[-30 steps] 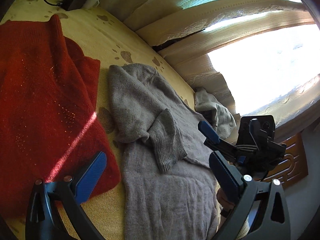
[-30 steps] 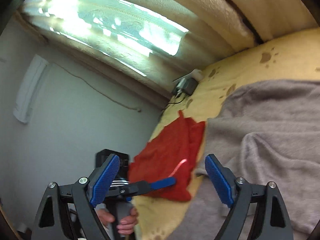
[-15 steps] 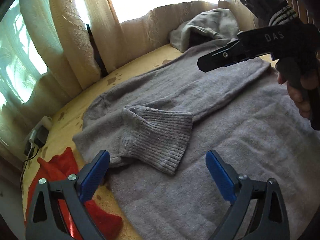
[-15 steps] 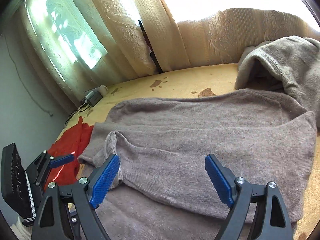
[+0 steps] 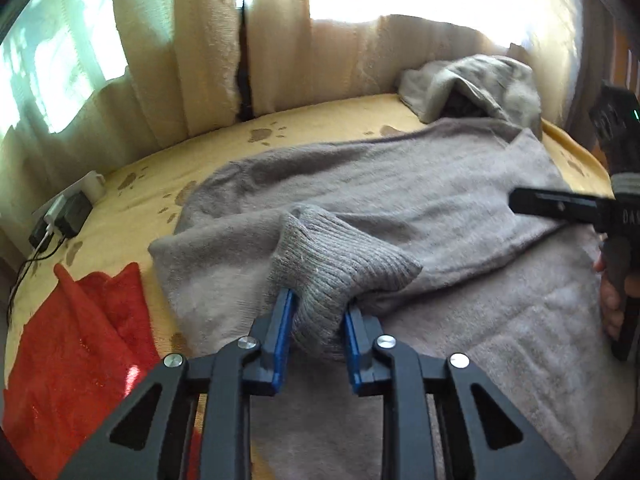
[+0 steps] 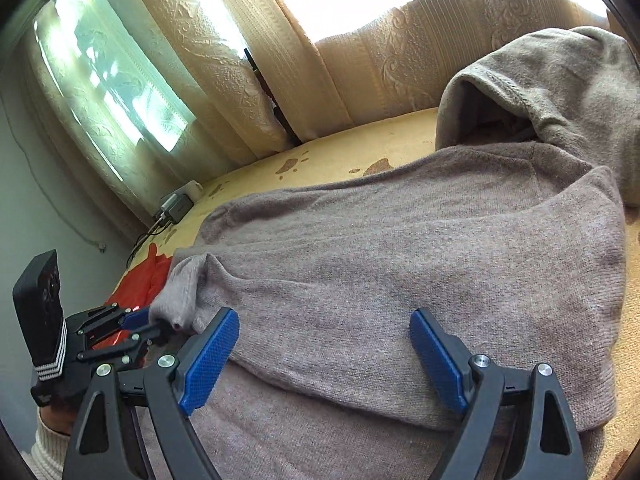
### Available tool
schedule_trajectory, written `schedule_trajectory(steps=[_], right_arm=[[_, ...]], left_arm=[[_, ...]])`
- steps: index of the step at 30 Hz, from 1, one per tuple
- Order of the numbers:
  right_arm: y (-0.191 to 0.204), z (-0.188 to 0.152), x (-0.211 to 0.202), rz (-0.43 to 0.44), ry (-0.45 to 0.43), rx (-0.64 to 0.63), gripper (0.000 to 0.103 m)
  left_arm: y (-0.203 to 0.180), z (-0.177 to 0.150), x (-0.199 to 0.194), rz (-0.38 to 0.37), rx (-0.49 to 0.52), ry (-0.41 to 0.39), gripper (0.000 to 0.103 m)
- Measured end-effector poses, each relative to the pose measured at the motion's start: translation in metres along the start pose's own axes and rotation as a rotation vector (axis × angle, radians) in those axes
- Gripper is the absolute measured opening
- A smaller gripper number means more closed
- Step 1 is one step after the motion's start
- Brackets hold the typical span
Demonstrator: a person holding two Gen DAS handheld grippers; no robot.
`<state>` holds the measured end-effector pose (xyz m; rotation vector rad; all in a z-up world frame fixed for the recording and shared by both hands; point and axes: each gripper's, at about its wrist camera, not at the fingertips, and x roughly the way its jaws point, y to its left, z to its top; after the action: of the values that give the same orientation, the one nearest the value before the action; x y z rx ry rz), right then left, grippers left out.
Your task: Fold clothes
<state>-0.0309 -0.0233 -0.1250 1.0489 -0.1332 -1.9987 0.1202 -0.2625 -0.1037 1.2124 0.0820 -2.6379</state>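
Observation:
A grey-brown knitted sweater (image 5: 420, 200) lies spread on a yellow bed cover, one sleeve folded across its body. My left gripper (image 5: 316, 320) is shut on the sleeve's ribbed cuff (image 5: 340, 264), which bunches up between the blue pads. In the right wrist view the sweater (image 6: 400, 248) fills the middle, and the left gripper (image 6: 132, 324) holds the cuff (image 6: 180, 296) at the left. My right gripper (image 6: 324, 340) is open and empty, low over the folded sleeve. It also shows at the right edge of the left wrist view (image 5: 560, 206).
A red sweater (image 5: 72, 344) lies at the left on the yellow cover (image 5: 320, 120). Another grey garment (image 5: 472, 84) is heaped at the back right. A power strip with chargers (image 5: 68, 212) sits at the far left. Curtains (image 5: 200, 40) hang along the back.
My left gripper moved in and shut on the sleeve cuff, which now stands bunched between the pads. My right gripper came lower over the sleeve and stayed open.

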Motion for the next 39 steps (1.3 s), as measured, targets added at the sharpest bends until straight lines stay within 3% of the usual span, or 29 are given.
schedule_trajectory(steps=[5,7,11,13,17,20,23,26,28,31,34,36,39], right_arm=[[0.003,0.0,0.002,-0.023,0.017,-0.023,0.09],[0.003,0.0,0.002,-0.028,0.019,-0.026,0.09],[0.001,0.0,0.0,-0.047,0.006,-0.01,0.09],[-0.002,0.0,-0.007,-0.112,-0.022,0.002,0.09],[-0.024,0.009,-0.023,-0.278,-0.074,0.047,0.09],[-0.033,0.013,-0.023,-0.319,-0.049,0.041,0.09],[-0.035,0.015,-0.021,-0.337,-0.025,0.008,0.09],[-0.041,0.015,-0.022,-0.365,0.0,-0.028,0.09],[-0.051,0.015,-0.025,-0.436,0.026,-0.032,0.09],[-0.066,0.015,-0.034,-0.374,0.032,-0.015,0.09],[-0.054,0.014,-0.041,-0.434,0.024,-0.085,0.09],[-0.041,0.013,-0.058,-0.438,-0.036,-0.144,0.09],[-0.029,0.007,-0.061,-0.386,-0.018,-0.215,0.09]], left_arm=[[0.072,0.001,-0.003,-0.01,-0.295,0.017,0.026],[0.087,-0.003,-0.003,0.026,-0.325,0.029,0.027],[0.101,-0.009,-0.013,0.083,-0.35,0.019,0.048],[0.103,-0.009,-0.019,0.07,-0.359,0.0,0.054],[0.085,0.005,-0.029,-0.003,-0.309,-0.056,0.066],[0.053,0.021,-0.025,-0.058,-0.207,-0.078,0.076],[0.03,0.028,0.004,-0.052,-0.121,-0.004,0.08],[0.035,0.018,0.043,-0.01,-0.137,0.122,0.08],[0.038,0.009,0.043,0.0,-0.126,0.092,0.08],[0.036,0.008,0.041,0.002,-0.113,0.086,0.08],[0.04,0.01,0.027,-0.033,-0.163,0.061,0.08],[0.039,0.011,0.015,-0.05,-0.173,0.023,0.08],[0.027,0.012,0.025,-0.031,-0.1,0.067,0.082]])
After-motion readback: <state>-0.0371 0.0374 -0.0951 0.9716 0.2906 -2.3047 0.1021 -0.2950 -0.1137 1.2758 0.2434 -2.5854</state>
